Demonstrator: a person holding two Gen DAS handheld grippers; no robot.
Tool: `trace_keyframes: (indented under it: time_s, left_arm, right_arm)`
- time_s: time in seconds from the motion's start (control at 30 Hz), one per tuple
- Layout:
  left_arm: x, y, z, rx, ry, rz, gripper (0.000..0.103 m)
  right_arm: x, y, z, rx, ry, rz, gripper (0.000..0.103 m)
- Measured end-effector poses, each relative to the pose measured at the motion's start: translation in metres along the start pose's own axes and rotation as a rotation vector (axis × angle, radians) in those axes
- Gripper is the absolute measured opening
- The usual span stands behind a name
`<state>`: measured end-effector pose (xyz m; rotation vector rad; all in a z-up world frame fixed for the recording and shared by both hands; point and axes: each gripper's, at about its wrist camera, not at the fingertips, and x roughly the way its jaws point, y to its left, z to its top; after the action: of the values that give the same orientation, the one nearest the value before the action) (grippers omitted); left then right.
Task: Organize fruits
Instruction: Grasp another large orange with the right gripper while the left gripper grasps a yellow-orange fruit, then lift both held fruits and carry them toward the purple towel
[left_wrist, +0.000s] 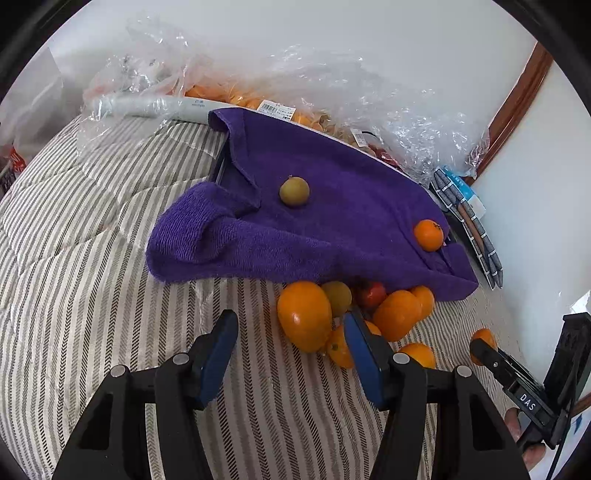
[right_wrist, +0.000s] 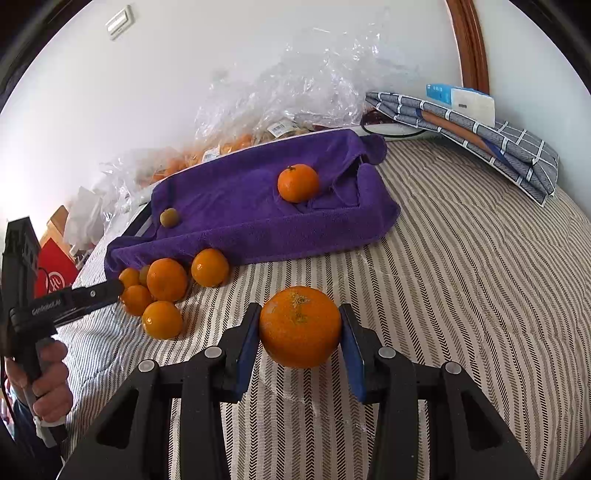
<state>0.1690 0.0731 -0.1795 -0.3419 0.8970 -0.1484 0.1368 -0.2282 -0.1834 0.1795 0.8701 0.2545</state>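
Observation:
A purple towel (left_wrist: 332, 221) covers a tray on the striped bed; it also shows in the right wrist view (right_wrist: 251, 206). On it lie a small green fruit (left_wrist: 294, 190) and an orange (left_wrist: 428, 235). A pile of oranges (left_wrist: 304, 315) with a red fruit (left_wrist: 371, 294) lies at the towel's near edge. My left gripper (left_wrist: 291, 326) is open and empty, its right finger against the pile. My right gripper (right_wrist: 300, 325) is shut on a large orange (right_wrist: 300, 326), held just above the bed; that orange shows at the far right of the left wrist view (left_wrist: 484, 341).
Clear plastic bags (left_wrist: 332, 92) with more oranges lie behind the towel along the white wall. Folded checked cloths (right_wrist: 480, 140) and a white box (right_wrist: 461, 101) lie at the far right. A red bag (right_wrist: 55, 269) stands off the bed's left side.

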Motion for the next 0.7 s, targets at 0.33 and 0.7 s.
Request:
trace_keyframes:
  time_s: [0.33, 0.7]
  left_arm:
    - [-0.003, 0.002, -0.002, -0.004, -0.021, 0.012, 0.029]
    - [0.000, 0.000, -0.001, 0.030, -0.002, 0.105, 0.030]
  right_arm:
    - [0.004, 0.016, 0.002, -0.055, 0.019, -0.046, 0.041]
    - [0.016, 0.032, 0.002, -0.025, 0.037, -0.041, 0.041]
